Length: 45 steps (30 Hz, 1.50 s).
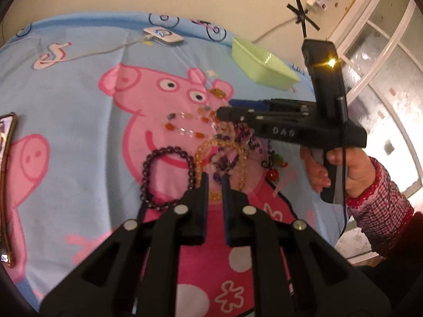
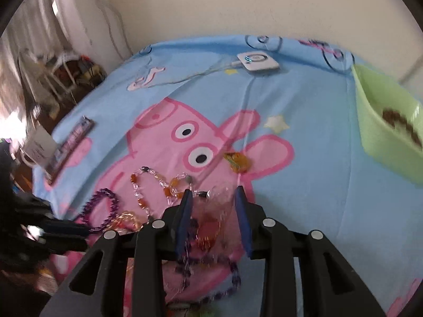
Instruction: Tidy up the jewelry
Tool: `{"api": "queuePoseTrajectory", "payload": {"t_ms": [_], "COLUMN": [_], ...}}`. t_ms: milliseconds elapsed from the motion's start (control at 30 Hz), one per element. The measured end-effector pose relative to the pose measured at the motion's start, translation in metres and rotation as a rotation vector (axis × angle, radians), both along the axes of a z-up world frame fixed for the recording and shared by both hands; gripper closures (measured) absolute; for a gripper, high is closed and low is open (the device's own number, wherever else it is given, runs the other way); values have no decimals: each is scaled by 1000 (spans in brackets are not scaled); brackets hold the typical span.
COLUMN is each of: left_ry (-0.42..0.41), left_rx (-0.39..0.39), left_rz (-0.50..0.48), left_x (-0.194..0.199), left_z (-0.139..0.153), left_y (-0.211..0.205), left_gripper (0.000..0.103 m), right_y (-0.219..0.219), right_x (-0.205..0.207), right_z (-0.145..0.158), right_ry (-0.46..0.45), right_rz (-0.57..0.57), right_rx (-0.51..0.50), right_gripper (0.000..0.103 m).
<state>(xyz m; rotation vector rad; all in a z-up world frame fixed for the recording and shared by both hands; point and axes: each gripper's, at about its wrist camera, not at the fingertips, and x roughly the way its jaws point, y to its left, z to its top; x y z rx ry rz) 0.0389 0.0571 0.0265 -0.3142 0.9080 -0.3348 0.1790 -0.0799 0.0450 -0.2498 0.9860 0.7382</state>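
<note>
A pile of bead jewelry lies on a Peppa Pig sheet: a dark purple bracelet, an amber bead strand, an orange and clear necklace and purple chains. My left gripper hovers just before the pile, fingers a narrow gap apart, empty. My right gripper is open above the pile, empty; it shows in the left wrist view. A green plastic bin at the far right holds a dark bracelet.
A white charger pad with a cable lies at the sheet's far edge. A phone lies at the left edge. An orange wrapper lies past the pile. Furniture and clutter stand beyond the left side.
</note>
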Motion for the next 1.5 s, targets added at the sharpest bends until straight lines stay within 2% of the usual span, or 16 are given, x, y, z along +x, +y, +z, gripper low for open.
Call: {"api": "queuePoseTrajectory", "payload": {"t_ms": [133,233,267,300,333,367,400,500,667,733,833,867,933,1133,1333,1500], "left_ry": [-29,-25,-29,-37,-54,-67,-84,-136,-230,-263,-257,-242,-247,-310,-324,-322], "left_rx": [-11,-6,-5,2,16,22,25,23,103,150,186,182,138,113,89,47], "left_rz": [26,46,48,51,61,66,71,48,-33,-64,-112,-121,-134,-127,-113,-111], "left_x": [-4,1,2,4,8,11,14,22,44,55,75,80,90,106,153,202], "left_z": [9,12,14,16,21,24,28,42,65,71,76,77,90,146,194,220], "left_y": [11,14,14,14,11,9,7,-8,-48,-63,-78,-78,-78,-84,-101,-122], "left_gripper": [94,92,83,69,61,45,34,30,30,32,75,97,98,98,98,98], "right_y": [10,3,-2,-5,-7,-11,-14,-19,-30,-33,-40,-45,-53,-83,-113,-143], "right_x": [4,11,11,9,6,3,-1,-12,-29,-36,-40,-40,-40,-28,3,40], "right_z": [0,13,25,37,46,61,73,105,153,170,199,210,228,260,270,270], "right_ry": [37,112,113,106,96,73,49,-14,-119,-159,-224,-251,-293,-385,-406,-409], "right_rz": [30,-1,-10,-14,-16,-16,-14,-7,0,1,-2,-8,-22,-62,-135,-219], "right_rx": [21,139,193,232,254,281,296,329,386,404,430,439,447,458,465,464], "right_gripper": [103,103,103,103,103,103,103,103,103,103,103,103,103,103,103,103]}}
